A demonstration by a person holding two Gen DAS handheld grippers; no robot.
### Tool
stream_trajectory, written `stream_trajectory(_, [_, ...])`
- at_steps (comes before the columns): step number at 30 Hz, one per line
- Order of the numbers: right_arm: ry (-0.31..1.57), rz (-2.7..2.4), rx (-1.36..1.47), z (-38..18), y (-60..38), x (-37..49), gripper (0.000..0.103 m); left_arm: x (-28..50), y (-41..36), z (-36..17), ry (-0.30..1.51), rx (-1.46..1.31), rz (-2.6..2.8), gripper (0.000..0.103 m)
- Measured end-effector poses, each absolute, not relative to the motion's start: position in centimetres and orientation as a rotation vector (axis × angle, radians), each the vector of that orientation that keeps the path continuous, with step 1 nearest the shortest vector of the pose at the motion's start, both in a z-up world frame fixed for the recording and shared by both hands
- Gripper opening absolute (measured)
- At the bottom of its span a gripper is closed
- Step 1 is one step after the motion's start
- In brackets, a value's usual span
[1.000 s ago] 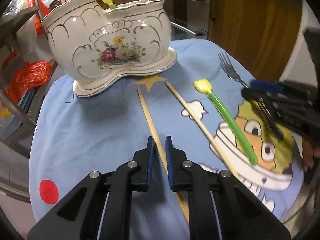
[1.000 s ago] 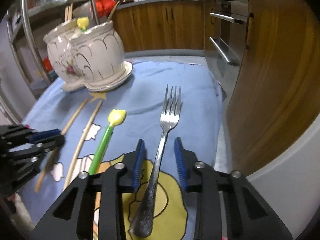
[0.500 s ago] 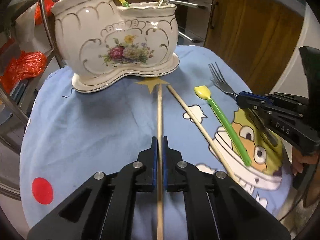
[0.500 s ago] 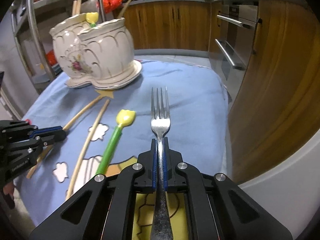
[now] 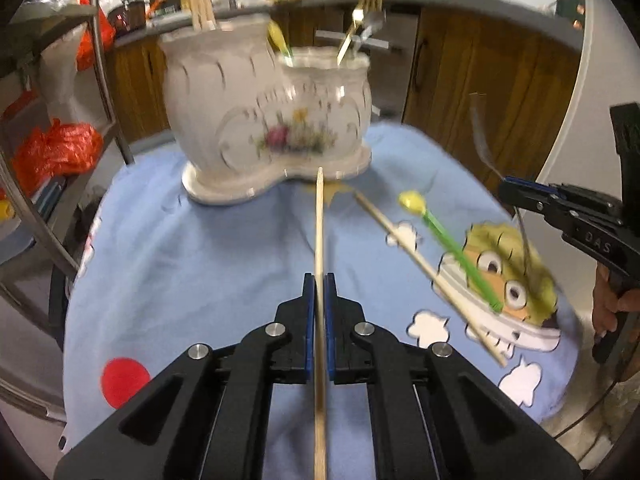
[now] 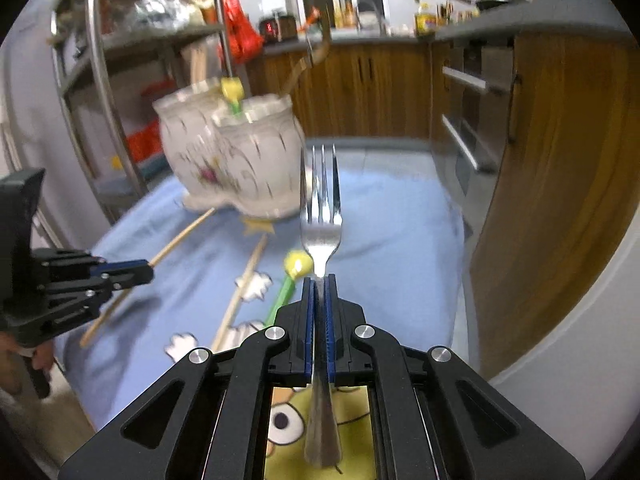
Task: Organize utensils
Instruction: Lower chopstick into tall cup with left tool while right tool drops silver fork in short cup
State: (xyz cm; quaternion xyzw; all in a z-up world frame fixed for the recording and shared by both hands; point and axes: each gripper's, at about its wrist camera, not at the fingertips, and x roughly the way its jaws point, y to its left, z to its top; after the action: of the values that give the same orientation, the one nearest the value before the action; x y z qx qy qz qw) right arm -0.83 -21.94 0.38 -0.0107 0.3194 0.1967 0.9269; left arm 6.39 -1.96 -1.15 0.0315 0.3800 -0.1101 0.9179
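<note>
Fingers [image 5: 308,312] of your left gripper [image 5: 319,280] are clamped on one wooden chopstick [image 5: 319,220], tip aimed at the ceramic holder [image 5: 256,120] at upper centre of the left view. Right gripper [image 6: 319,280] is clamped on the fork [image 6: 320,216] at its neck, tines up toward the holder [image 6: 240,160]. A second chopstick [image 5: 420,264] and a green-handled yellow spoon [image 5: 448,240] lie on the blue cloth [image 5: 200,260] over the desk, right of centre.

Step in hand looks like carry-to-holder. Tips:
- Keep both grips firm; thin shafts will likely pivot.
- Raise each tip above the rim before you go in.
- Chopstick to the left compartment where sticks already stand [image 5: 200,4]; fork to the right one.
- Insert one at a time so the grippers don't collide.
</note>
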Motion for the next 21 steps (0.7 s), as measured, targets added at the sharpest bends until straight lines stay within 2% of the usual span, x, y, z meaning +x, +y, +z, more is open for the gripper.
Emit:
stream_trajectory(7, [0.481,0.418,-0.030,2.8,-21.2,-2.7,0.006,5.3,-0.9,0.9,0.646,0.031,-0.248,0.004])
stream_trajectory(21, [0.307,0.472,-0.011,8.1,-18.3,-0.6,0.006,6.5,3.2,7.3,0.335,-0.070,-0.220,0.004])
